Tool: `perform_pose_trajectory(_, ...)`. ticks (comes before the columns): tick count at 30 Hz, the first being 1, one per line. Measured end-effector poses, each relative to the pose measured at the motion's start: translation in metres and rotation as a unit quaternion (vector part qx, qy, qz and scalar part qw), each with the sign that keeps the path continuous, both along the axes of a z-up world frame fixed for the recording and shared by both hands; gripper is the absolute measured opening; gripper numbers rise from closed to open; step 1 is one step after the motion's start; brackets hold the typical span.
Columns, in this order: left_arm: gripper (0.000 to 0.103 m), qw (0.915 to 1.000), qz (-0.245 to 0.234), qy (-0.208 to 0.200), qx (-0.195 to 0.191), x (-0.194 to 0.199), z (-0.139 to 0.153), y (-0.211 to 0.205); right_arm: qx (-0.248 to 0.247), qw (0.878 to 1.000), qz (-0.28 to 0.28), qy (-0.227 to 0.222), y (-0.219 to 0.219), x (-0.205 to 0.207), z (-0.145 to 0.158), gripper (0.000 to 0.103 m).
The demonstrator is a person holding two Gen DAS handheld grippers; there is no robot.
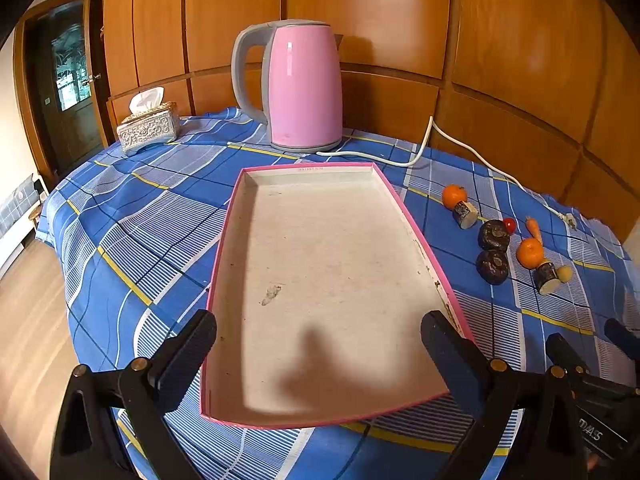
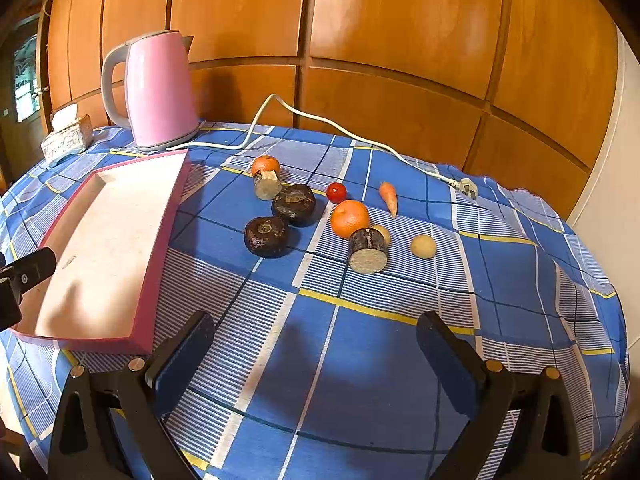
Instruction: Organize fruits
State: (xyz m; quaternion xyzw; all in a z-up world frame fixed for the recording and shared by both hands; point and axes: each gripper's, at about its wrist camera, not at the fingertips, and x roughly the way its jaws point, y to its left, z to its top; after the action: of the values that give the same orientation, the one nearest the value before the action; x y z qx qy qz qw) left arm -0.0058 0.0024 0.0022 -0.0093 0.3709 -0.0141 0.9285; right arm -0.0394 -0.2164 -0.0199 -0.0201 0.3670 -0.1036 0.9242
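A pink-rimmed shallow tray [image 1: 236, 216] [image 2: 160, 240] with nothing in it lies on the blue checked tablecloth. To its right lie two oranges [image 2: 349, 218] [image 2: 265, 165], two dark round fruits [image 2: 267, 236] [image 2: 294, 204], a small red tomato [image 2: 336, 192], a small carrot [image 2: 389, 197], two cut cylinder pieces [image 2: 368, 250] [image 2: 267, 185] and a pale round fruit [image 2: 423, 246]. My left gripper [image 1: 320, 344] is open and empty over the tray's near end. My right gripper [image 2: 316, 346] is open and empty over bare cloth, short of the fruits.
A pink electric kettle [image 1: 300, 88] [image 2: 160, 88] stands at the back, its white cord [image 2: 320, 124] trailing right across the table to a plug [image 2: 466, 186]. A silver tissue box [image 1: 148, 126] sits back left. Wooden panel wall behind; table edge drops off left and right.
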Motion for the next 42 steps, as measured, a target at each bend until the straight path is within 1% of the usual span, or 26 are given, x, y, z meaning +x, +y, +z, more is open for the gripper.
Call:
perform_pose_trajectory(16, 0.103, 1.0000, -0.006, 0.007, 0.004, 0.001, -0.002, -0.005, 0.009, 1.000, -0.004, -0.001, -0.007, 0.000, -0.002, 0.103)
perform_pose_trajectory(20, 0.103, 0.9998, -0.015, 0.014, -0.006, 0.003, -0.004, -0.005, 0.016, 1.000, -0.016, -0.004, -0.017, 0.000, -0.003, 0.103)
perform_pose_trajectory(23, 0.103, 0.9995, -0.024, 0.015, -0.015, 0.003, -0.004, -0.005, 0.026, 0.999, -0.042, -0.003, -0.034, 0.000, -0.005, 0.103)
perform_pose_trajectory(29, 0.103, 0.9977, -0.054, 0.024, -0.034, 0.006, -0.004, -0.012, 0.036, 0.992, -0.118, 0.005, -0.084, -0.004, -0.013, 0.103)
perform_pose_trajectory(31, 0.103, 0.9964, -0.068, 0.035, -0.037, 0.008, -0.006, -0.017, 0.032, 0.988, -0.148, 0.010, -0.103, -0.008, -0.017, 0.103)
perform_pose_trajectory(35, 0.103, 0.9940, -0.095, 0.037, -0.038, 0.010, -0.006, -0.027, 0.041, 0.979, -0.196, 0.026, -0.137, -0.015, -0.030, 0.103)
perform_pose_trajectory(38, 0.103, 0.9918, -0.118, 0.041, -0.027, 0.015, -0.006, -0.038, 0.040, 0.973, -0.225, 0.037, -0.156, -0.022, -0.041, 0.103)
perform_pose_trajectory(42, 0.103, 0.9857, -0.152, 0.054, -0.049, 0.028, -0.003, -0.048, 0.052, 0.965, -0.251, 0.049, -0.175, -0.029, -0.056, 0.103)
